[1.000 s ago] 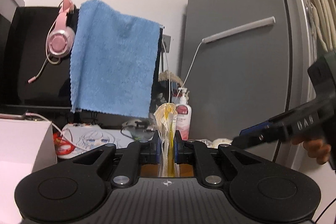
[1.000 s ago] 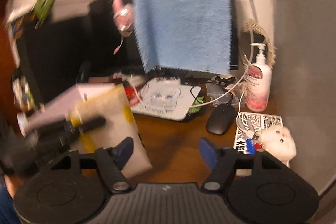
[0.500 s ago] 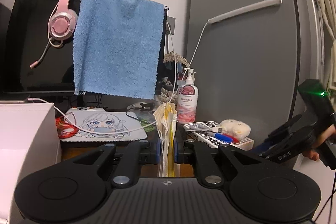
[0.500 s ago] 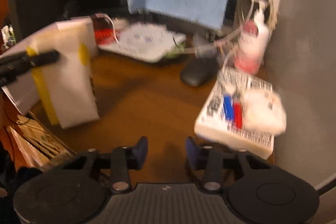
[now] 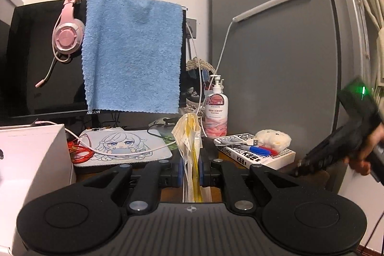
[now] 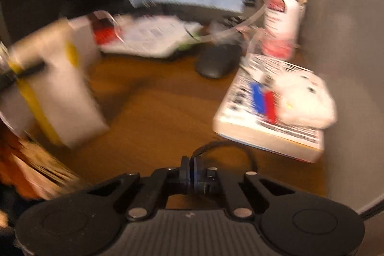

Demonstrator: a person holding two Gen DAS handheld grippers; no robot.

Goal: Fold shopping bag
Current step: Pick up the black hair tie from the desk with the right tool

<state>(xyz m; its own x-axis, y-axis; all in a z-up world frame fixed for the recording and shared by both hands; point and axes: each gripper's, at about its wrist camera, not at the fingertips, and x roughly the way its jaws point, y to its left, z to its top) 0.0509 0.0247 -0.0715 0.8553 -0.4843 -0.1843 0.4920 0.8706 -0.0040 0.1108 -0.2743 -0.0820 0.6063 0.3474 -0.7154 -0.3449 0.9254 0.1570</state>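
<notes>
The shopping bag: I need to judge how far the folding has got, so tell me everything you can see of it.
The shopping bag is white, thin and crinkled, with a yellow band; the material can't be told. It is flattened into a layered slab and held upright, clamped between the closed pads of the left gripper. In the blurred right wrist view it hangs beside the white box, over the wooden desk; whether it touches either is unclear. The right gripper is shut, empty and apart from it.

Right wrist view motion-blurred; shopping bag (image 6: 55,97) smeared, left edge cuts it.
</notes>
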